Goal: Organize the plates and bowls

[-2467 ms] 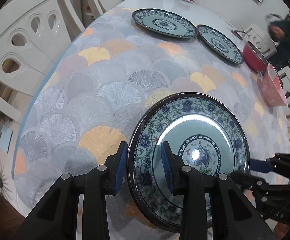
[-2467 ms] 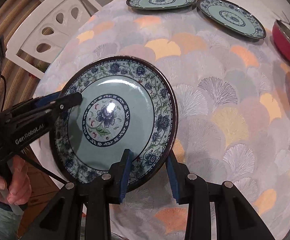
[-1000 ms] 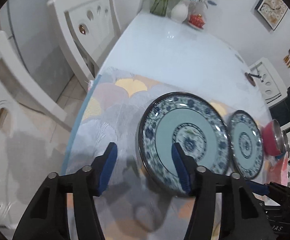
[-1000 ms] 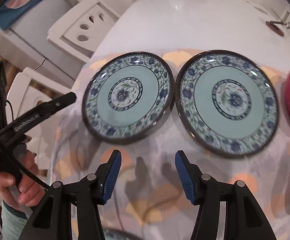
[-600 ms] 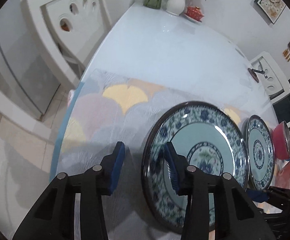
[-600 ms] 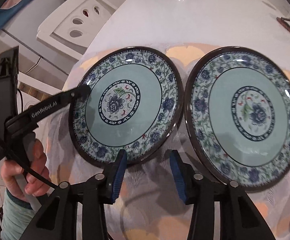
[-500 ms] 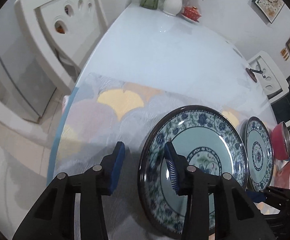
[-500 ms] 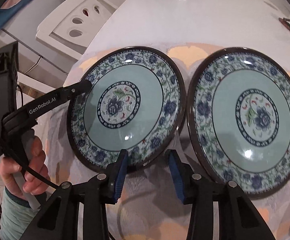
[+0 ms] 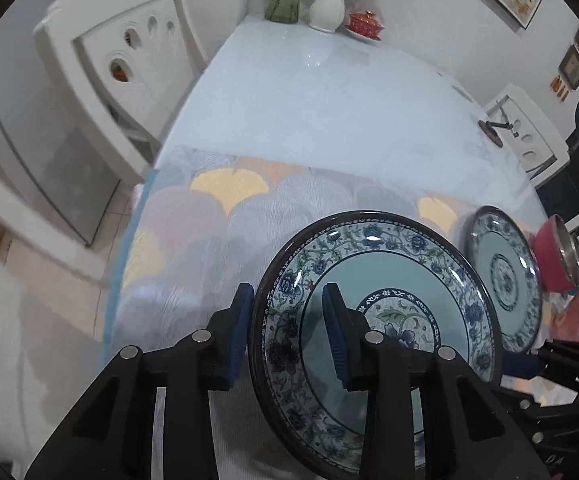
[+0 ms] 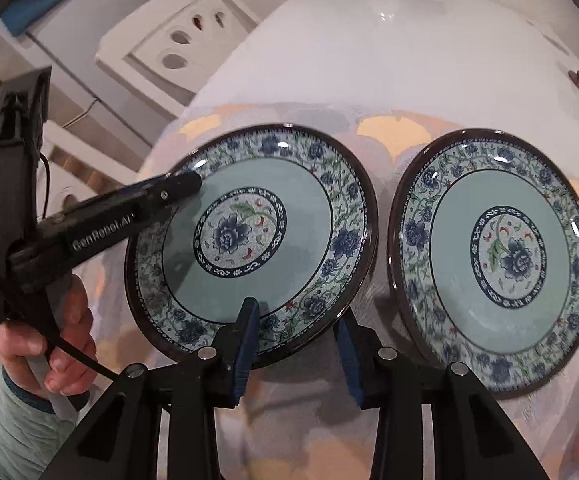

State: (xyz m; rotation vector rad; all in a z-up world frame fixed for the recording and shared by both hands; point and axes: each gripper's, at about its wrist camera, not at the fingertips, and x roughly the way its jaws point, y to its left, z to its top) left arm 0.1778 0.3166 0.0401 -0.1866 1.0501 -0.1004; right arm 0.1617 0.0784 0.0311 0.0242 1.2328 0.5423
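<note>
- The white table (image 9: 329,112) carried a fan-patterned cloth (image 9: 217,216), and both plates lay on the cloth's far end.
- Two white chairs (image 9: 129,68) with cut-out backs stood along the table's left side.
- Two matching plates were counted, each with a blue floral rim and a teal centre; no bowl of that pattern showed.
- The left plate (image 10: 249,240) sat just beside the right plate (image 10: 493,256), rims near but apart, both face up.
- One red bowl (image 9: 557,256) stood beyond the right plate.
- The left gripper (image 9: 289,332) straddled the left plate's left rim, pads either side, not yet pressed tight; its side read "GenRobot.AI".
- The right gripper (image 10: 297,344) straddled the same plate's near rim, likewise spread.
- A white vase (image 9: 327,4) stood at the far end.
</note>
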